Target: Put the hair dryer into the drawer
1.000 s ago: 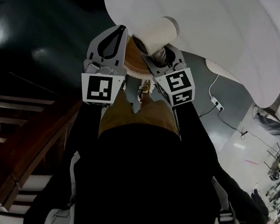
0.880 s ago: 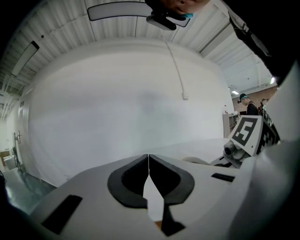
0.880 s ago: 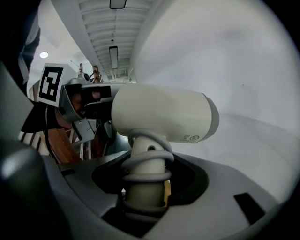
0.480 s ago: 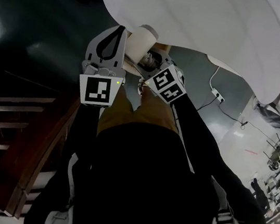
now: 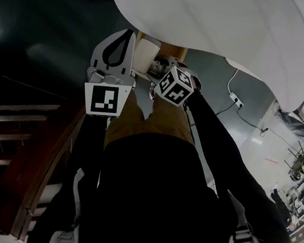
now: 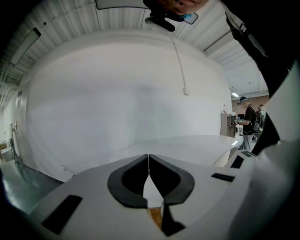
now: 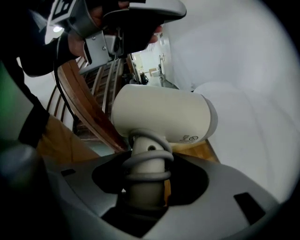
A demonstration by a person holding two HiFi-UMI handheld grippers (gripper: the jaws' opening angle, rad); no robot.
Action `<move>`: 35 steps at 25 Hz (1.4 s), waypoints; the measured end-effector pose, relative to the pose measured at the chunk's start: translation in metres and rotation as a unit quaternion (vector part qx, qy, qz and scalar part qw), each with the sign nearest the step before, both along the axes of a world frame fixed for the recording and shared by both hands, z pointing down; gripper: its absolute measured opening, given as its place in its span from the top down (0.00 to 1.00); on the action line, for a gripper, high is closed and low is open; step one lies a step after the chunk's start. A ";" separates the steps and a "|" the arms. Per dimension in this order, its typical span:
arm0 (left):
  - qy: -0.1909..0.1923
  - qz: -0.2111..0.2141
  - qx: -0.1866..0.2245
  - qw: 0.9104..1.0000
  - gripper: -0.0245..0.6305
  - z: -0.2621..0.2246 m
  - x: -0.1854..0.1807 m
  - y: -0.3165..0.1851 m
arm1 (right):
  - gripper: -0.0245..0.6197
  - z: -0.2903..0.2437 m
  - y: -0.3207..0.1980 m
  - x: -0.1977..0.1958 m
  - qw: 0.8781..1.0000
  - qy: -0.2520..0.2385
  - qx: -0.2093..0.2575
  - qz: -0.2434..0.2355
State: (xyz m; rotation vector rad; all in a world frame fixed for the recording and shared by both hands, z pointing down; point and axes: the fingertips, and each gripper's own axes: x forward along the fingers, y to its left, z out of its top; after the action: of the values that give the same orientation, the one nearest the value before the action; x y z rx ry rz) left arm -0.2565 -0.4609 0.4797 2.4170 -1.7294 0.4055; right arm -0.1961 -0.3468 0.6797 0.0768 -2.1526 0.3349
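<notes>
My right gripper (image 7: 145, 180) pinching the cord-wound handle of the cream plastic hair dryer (image 7: 164, 117), clear only in its own view, dryer seemingly just under the edge of the round white tabletop (image 5: 214, 19), my left gripper (image 6: 149, 161) pressed together, empty

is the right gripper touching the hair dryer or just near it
Touching. The right gripper view shows the right gripper closed on the handle of the cream hair dryer. The handle sits clamped between its fingers, which carry the dryer.
</notes>
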 end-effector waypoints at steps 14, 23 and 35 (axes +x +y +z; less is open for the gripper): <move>0.007 -0.009 -0.009 1.000 0.94 0.005 -0.017 0.007 | 0.59 0.062 -0.007 0.008 0.994 0.100 -0.010 -0.037; 0.008 -0.012 -0.019 1.000 0.94 0.013 -0.026 0.011 | 0.59 0.096 -0.037 0.021 0.987 0.158 0.012 0.016; 0.012 -0.017 -0.037 0.999 0.94 0.028 -0.039 0.017 | 0.59 0.137 -0.042 0.036 0.969 0.243 0.022 0.019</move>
State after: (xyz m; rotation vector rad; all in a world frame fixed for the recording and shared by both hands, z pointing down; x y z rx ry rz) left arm -0.2952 -0.4443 0.5075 2.3283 -1.7120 0.4278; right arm -0.1597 -0.3884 0.8170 0.2038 -1.6723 0.2582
